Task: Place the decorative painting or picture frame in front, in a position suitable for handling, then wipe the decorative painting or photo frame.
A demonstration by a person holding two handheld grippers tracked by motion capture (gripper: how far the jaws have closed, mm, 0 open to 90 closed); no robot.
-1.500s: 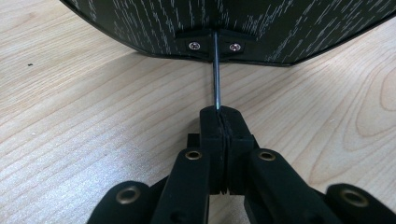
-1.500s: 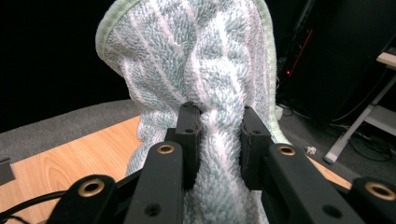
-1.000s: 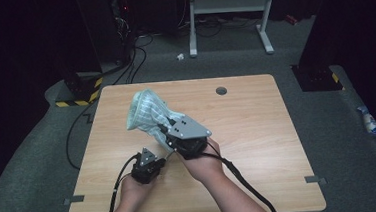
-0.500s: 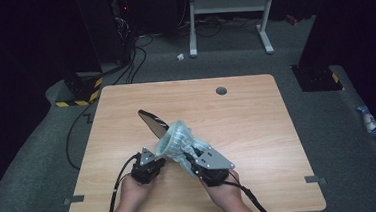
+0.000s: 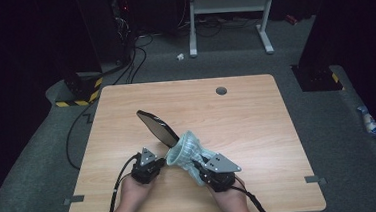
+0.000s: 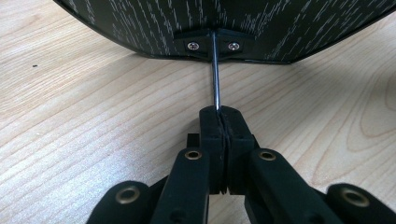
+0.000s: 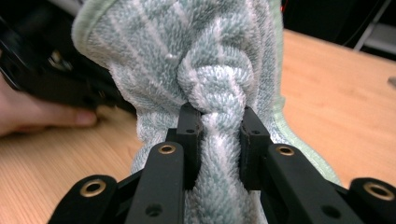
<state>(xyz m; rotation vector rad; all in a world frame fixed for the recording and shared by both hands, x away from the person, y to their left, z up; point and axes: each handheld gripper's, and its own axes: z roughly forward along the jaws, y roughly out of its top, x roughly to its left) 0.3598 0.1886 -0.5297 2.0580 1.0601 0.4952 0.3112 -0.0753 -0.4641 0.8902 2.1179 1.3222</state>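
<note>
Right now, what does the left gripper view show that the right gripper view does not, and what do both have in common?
Left gripper view: the left gripper shut on a thin metal rod that runs up into a dark panel, fixed there by a small bracket with two screws.

Right gripper view: the right gripper shut on a bunched, pale green striped towel, with a hand at the left edge.

Both share the light wooden table beneath, and each looks along its own black fingers clamped on something.
</note>
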